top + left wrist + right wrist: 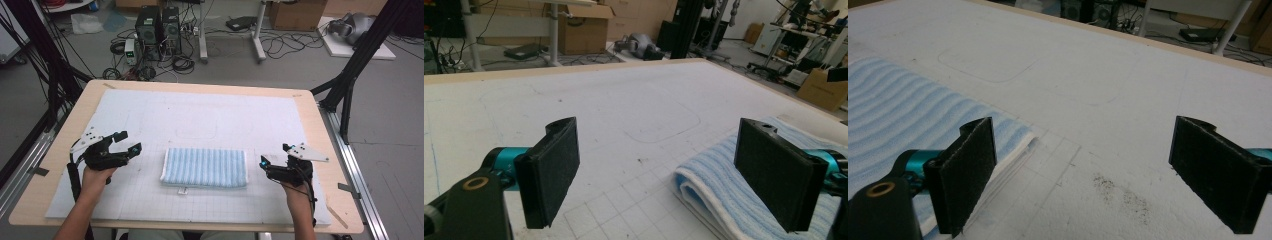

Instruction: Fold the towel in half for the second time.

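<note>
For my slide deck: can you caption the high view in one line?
Folded blue striped towel lies on the white mat, between the open left tool and open right tool, neither touching it.

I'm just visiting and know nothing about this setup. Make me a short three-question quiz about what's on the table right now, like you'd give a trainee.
1. True or false: the left hand-held gripper is clamped on the folded blue striped towel.
2. Multiple choice: the towel lies (A) between the two hand-held grippers, (B) beyond both at the table's far edge, (C) under the right hand-held gripper.
3. Fill in: the towel rests on a white ___ mat marked with squares.

Key:
1. False; its jaws stand wide apart, clear of the towel.
2. A.
3. Grid.
</note>
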